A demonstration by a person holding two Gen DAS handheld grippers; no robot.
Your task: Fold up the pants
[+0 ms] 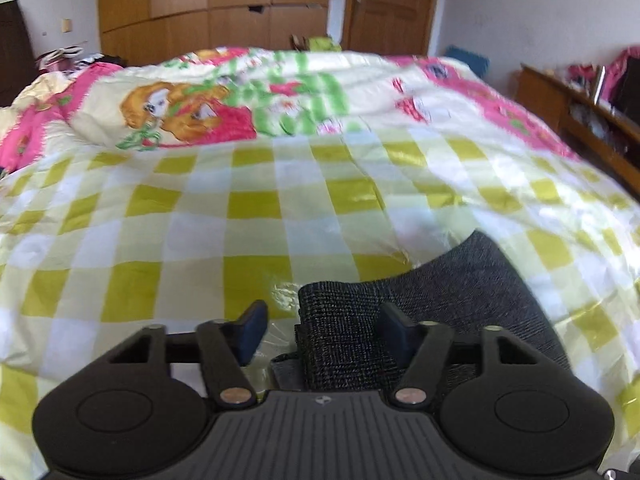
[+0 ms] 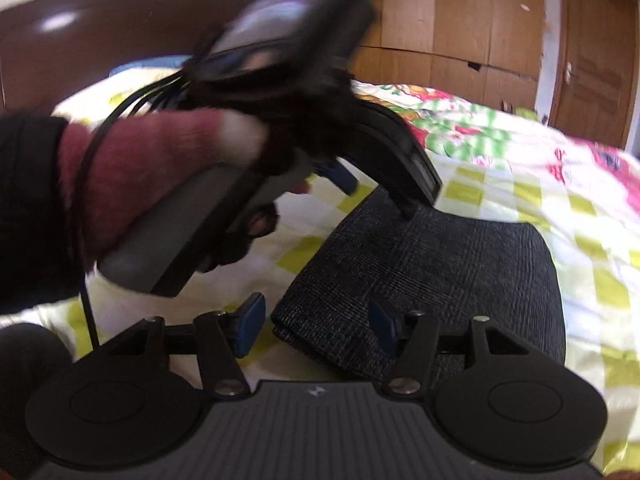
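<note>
L wrist cam: low over the bed point(image 1: 240, 208), facing along it toward wardrobe point(image 1: 212, 4) and door point(image 1: 394, 4); pants point(image 1: 460, 300) close, lower right. R wrist cam: low, close behind pants point(image 2: 440, 264), facing headboard point(image 2: 100, 28). Shared: pants, checked cover, wardrobe. R view also catches left gripper point(image 2: 348, 176).

A checkered sheet point(image 1: 248, 200) is covering the bed; a cartoon quilt point(image 1: 240, 96) is lying before a wooden wardrobe point(image 1: 216, 0).
</note>
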